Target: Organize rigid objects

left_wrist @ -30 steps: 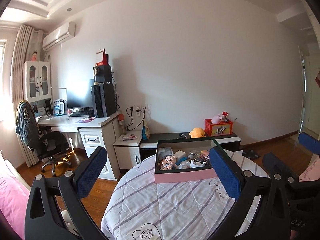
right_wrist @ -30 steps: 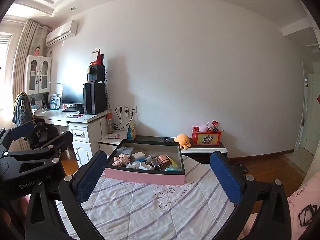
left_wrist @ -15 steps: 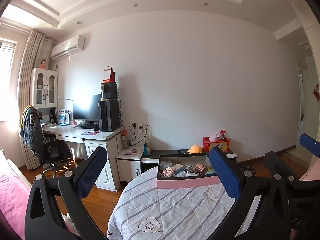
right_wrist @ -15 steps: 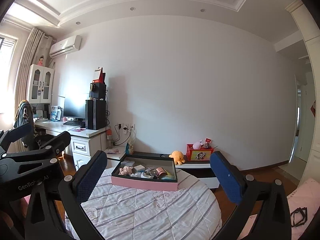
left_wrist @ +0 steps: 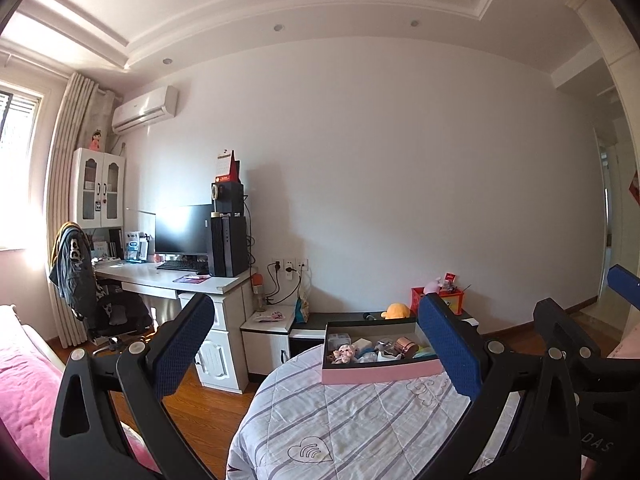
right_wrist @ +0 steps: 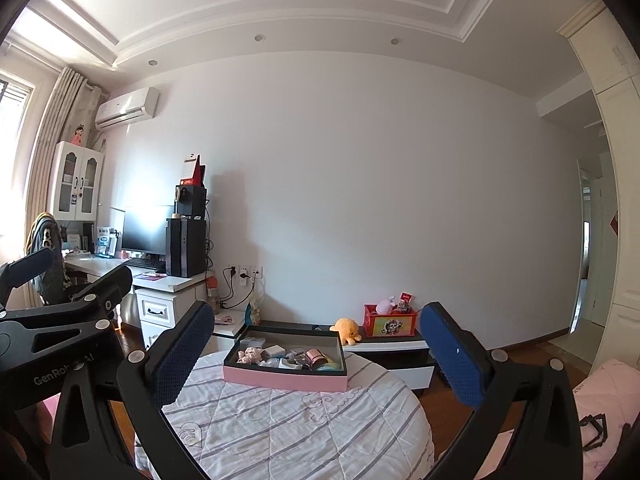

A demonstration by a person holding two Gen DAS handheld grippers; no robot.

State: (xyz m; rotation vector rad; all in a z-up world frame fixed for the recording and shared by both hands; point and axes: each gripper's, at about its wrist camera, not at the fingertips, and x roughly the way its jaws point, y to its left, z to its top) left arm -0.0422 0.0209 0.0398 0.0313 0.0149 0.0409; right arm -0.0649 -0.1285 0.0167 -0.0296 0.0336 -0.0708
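**Both hand-held grippers spread above the round bench, box of small things at its far edge**

At the far left, a desk (left_wrist: 168, 280) is standing against the wall, carrying a monitor (left_wrist: 182, 229) and a black computer tower (left_wrist: 229, 245), with a chair (left_wrist: 86, 280) draped in a jacket in front of it.

The left hand-held gripper (left_wrist: 316, 348) is hovering with its blue-padded fingers (left_wrist: 182, 344) spread wide and gripping nothing. Between them, in the left wrist view, the round bench (left_wrist: 340, 420) under a striped quilted cover is filling the lower middle. The pink-sided box (left_wrist: 380, 372) is sitting at the far edge of the bench, open at the top; a small doll (left_wrist: 343, 353), a copper-coloured can (left_wrist: 406, 346) and other small pieces too tiny to name are lying inside it.

The right hand-held gripper (right_wrist: 316, 352) is also hanging above the bench with its fingers spread apart, gripping nothing, well short of the box. Behind the bench, a low cabinet (right_wrist: 384, 346) along the wall is holding an orange plush toy (right_wrist: 347, 329) and, just to its right, a red box (right_wrist: 390, 323).
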